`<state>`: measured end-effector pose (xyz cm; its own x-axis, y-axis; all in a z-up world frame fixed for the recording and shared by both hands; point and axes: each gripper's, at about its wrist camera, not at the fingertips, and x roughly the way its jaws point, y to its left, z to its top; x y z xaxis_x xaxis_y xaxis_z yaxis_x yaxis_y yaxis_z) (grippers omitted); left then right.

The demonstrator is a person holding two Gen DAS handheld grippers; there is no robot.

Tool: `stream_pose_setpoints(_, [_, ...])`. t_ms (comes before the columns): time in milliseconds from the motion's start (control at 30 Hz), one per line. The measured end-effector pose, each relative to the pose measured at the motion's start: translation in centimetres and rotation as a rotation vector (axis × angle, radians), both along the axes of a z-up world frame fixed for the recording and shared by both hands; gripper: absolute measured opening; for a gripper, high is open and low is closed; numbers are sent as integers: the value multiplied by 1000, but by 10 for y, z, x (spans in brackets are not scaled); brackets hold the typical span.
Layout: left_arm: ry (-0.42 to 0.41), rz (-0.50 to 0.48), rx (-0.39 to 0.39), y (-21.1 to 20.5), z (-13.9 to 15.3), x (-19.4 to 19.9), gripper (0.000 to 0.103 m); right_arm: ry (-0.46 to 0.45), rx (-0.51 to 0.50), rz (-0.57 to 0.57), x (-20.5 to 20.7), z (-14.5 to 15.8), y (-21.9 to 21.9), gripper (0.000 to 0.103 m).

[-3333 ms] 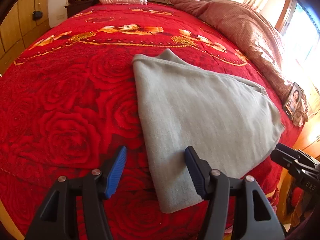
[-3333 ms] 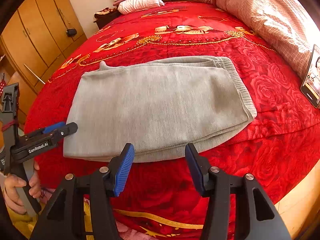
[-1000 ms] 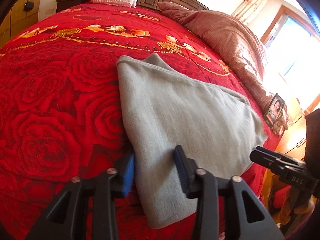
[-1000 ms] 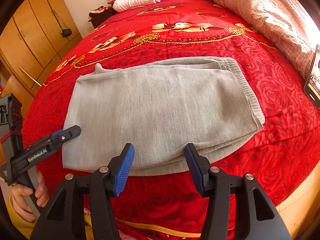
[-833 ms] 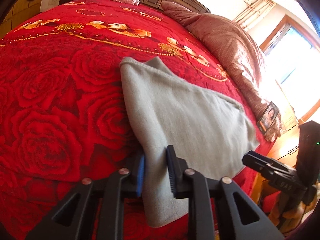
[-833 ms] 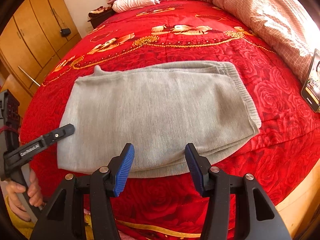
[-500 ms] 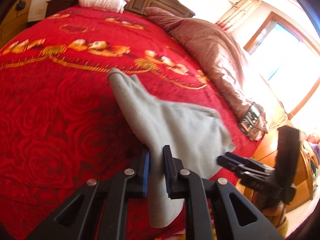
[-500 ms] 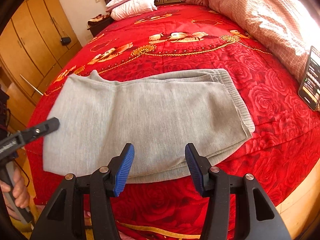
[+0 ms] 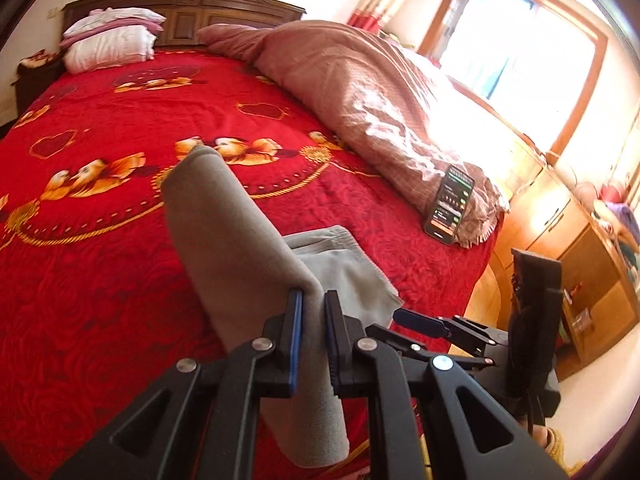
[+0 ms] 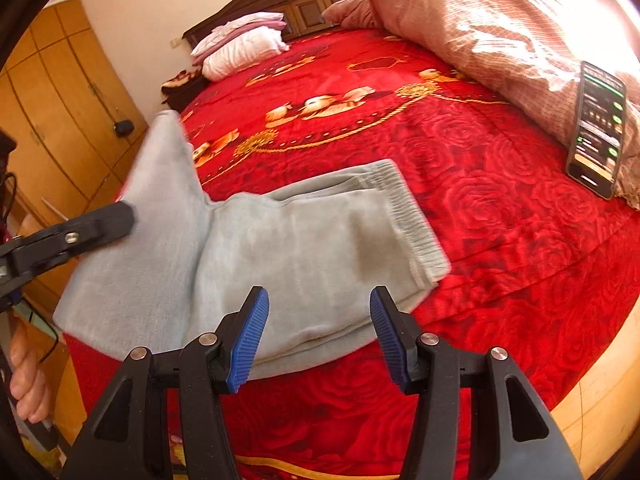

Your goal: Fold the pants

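Since a moment ago, the left gripper (image 9: 311, 316) has closed on the soft grey folded pants (image 10: 304, 256) and lifted that end off the red rose bedspread (image 10: 500, 208). Waistband end lies flat there. Right gripper (image 10: 318, 338) hovers half open, empty. Cloth looks light and floppy; grab edges.

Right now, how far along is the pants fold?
Done: the grey pants already lie folded into a short stack on the red bedspread, waistband end flat. In hand: the left tongs have just closed on the other end and hold it lifted off the bed. The right tongs are open and empty over the near edge. Left: lay the raised end over the waistband end and flatten it.
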<state>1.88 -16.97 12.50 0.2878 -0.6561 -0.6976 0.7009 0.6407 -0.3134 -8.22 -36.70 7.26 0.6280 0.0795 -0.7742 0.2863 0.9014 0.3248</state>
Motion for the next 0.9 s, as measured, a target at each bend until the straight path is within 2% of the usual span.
stream_pose_setpoints(100, [11, -30, 50, -32, -11, 3, 11, 0, 16, -32, -6, -3, -13, 54])
stream_pose_setpoints(200, [66, -49, 86, -59, -30, 11, 11, 9, 31, -59, -10, -8, -22, 54])
stream_pose_setpoints(433, [159, -77, 157, -95, -69, 20, 12, 19, 49, -77, -13, -12, -35, 54])
stream_pose_setpoints(567, [143, -91, 168, -94, -64, 15, 26, 14, 58, -72, -8, -10, -37, 54])
stream_pose_setpoints(700, [69, -47, 172, -73, -44, 16, 48, 3, 64, -34, 2, -4, -31, 54])
stream_pose_setpoints(767, [45, -15, 194, -62, -40, 19, 55, 0, 63, 3, 11, -1, -25, 54])
stream_pose_setpoints(900, [53, 65, 241, -37, -44, 30, 59, -3, 65, 61, 27, 2, -13, 54])
